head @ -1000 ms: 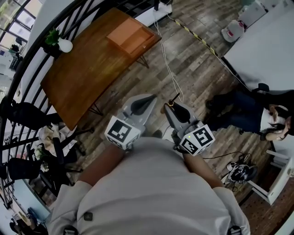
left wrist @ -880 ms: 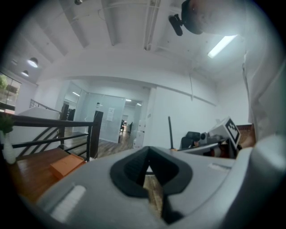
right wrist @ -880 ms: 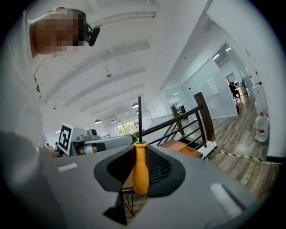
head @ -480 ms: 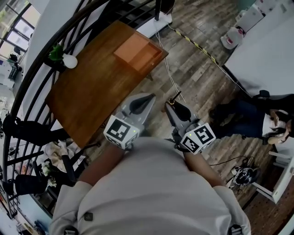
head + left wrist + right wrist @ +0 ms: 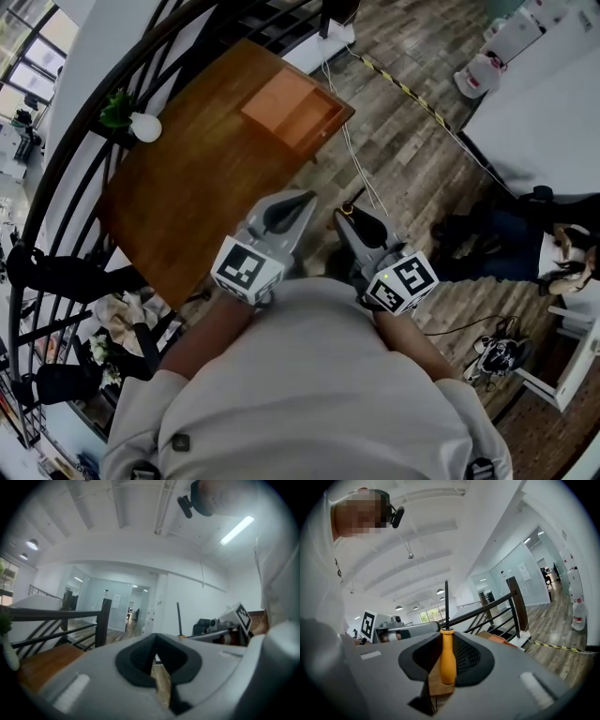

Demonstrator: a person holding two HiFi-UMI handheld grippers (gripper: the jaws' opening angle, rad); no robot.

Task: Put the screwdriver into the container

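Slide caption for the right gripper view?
Right gripper clamps an orange-handled screwdriver upright between its jaws; left gripper and a stair railing lie beyond.

head camera: sits on the person's head, facing steeply down, close above the left gripper (image 5: pixel 295 202) and right gripper (image 5: pixel 349 217), with the brown wooden table (image 5: pixel 187 187) farther below.

left gripper camera: rides low behind its own jaws, facing about level along them; the right gripper (image 5: pixel 230 623) shows at its right edge.

right gripper camera: the same mounting, with the orange-handled screwdriver (image 5: pixel 447 658) very near the lens and the left gripper (image 5: pixel 401 632) at its left.

shared: all three views take in the black metal railing (image 5: pixel 58 178) (image 5: pixel 51 614) (image 5: pixel 490 607).
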